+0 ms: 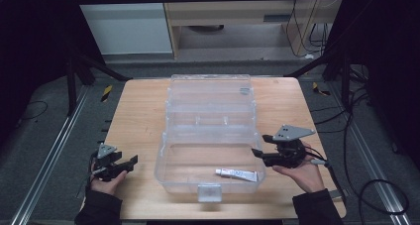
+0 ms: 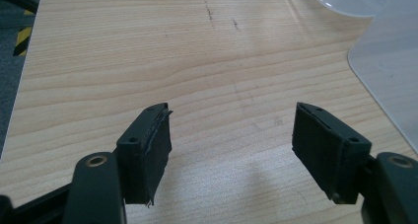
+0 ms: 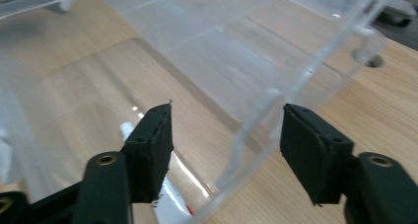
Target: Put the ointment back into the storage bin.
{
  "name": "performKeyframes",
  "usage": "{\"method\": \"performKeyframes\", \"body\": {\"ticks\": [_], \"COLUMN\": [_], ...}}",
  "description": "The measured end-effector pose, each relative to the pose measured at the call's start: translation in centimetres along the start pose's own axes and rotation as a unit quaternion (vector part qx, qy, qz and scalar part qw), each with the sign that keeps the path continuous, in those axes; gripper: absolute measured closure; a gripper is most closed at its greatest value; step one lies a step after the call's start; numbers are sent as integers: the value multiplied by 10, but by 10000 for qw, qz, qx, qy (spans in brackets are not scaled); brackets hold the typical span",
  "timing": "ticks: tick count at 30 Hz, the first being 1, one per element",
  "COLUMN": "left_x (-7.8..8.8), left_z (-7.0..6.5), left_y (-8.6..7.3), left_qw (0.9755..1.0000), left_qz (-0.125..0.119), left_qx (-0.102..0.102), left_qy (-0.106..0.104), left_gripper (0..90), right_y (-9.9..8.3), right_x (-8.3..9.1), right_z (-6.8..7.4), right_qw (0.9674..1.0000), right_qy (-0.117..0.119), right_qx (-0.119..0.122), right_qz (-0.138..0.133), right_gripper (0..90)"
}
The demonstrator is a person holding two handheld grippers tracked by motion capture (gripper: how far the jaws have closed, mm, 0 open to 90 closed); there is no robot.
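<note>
A clear plastic box (image 1: 171,166) stands open in the middle of the wooden table (image 1: 138,111), its lid (image 1: 208,93) lying back. A white tube (image 1: 236,174) lies inside near the front right. My right gripper (image 1: 261,144) is open at the box's right wall. In the right gripper view the gripper (image 3: 226,130) has the wall's rim (image 3: 291,88) running between its jaws, and the tube (image 3: 129,130) shows blurred through the plastic. My left gripper (image 1: 130,161) is open and empty left of the box; in the left gripper view the gripper (image 2: 231,130) hovers over bare wood.
The box's front latch (image 1: 209,191) sits near the table's front edge. A rounded corner of the box (image 2: 389,76) lies to the right in the left gripper view. Bare table runs on both sides of the box. Cables (image 1: 381,185) lie on the floor at right.
</note>
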State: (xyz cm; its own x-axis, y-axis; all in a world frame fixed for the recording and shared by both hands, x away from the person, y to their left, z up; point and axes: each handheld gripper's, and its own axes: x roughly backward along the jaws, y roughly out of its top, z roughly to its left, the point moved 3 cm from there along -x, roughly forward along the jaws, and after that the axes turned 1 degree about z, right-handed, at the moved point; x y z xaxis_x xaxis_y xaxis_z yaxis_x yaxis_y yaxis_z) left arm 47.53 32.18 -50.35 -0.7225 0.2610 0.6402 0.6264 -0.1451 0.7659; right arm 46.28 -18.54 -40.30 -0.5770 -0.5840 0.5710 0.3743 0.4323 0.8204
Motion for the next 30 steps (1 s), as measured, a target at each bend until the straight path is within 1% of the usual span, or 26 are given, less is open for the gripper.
{"method": "performKeyframes", "body": {"ticks": [1,3,4,5,6,7,8,12,15,16,17,18,21,23,24,25,27,29,30], "left_x": [0,0,0,0,0,-1,-1,-1,-1,-2,-2,-2,-2,-3,-4,-5,-6,-6,-6], "left_z": [0,0,0,1,1,1,1,1,2,3,3,3,3,4,4,4,4,5,5], "left_y": [0,0,0,0,0,0,0,0,0,0,0,0,0,-1,-1,-1,-2,-2,-2], "left_qw": [10000,10000,10000,10000,10000,10000,10000,10000,10000,10000,10000,10000,10000,10000,10000,10000,10000,10000,10000], "left_qz": [-4,1,3,3,-6,-8,5,1,-1,-15,-15,-13,-16,6,12,35,39,44,59], "left_qx": [-2,-13,-26,-24,-14,-3,-2,-1,-12,4,2,-3,-12,-36,-25,-37,-29,-37,-54], "left_qy": [3,-8,-14,-21,-29,-31,-29,-18,-15,-13,-11,-9,-1,4,9,12,17,26,32], "left_gripper": [306,306,306,306,306,306,306,306,305,304,303,300,292,279,276,270,261,253,249], "right_y": [-3,-8,-11,-16,-19,-24,-27,-41,-54,-59,-65,-69,-87,-99,-102,-107,-113,-115,-115], "right_x": [2,3,4,5,5,6,7,8,7,6,4,4,2,0,-1,-2,-4,-7,-8], "right_z": [-4,-9,-12,-15,-18,-22,-24,-37,-47,-50,-55,-57,-69,-76,-78,-81,-84,-83,-84], "right_qw": [9999,9996,9993,9987,9983,9975,9968,9936,9916,9907,9890,9881,9831,9794,9781,9760,9741,9741,9740], "right_qy": [-106,-261,-334,-416,-444,-520,-592,-748,-919,-994,-1058,-1089,-1315,-1416,-1468,-1557,-1629,-1622,-1686], "right_qx": [-26,-68,-124,-236,-314,-429,-485,-791,-875,-903,-1008,-1064,-1262,-1433,-1474,-1517,-1568,-1578,-1510], "right_qz": [-41,-93,-108,-157,-188,-203,-222,-315,-262,-229,-214,-211,-146,-117,-107,-112,-36,30,36], "right_gripper": [332,306,293,278,272,271,266,225,206,205,199,196,186,173,173,165,159,157,156]}}
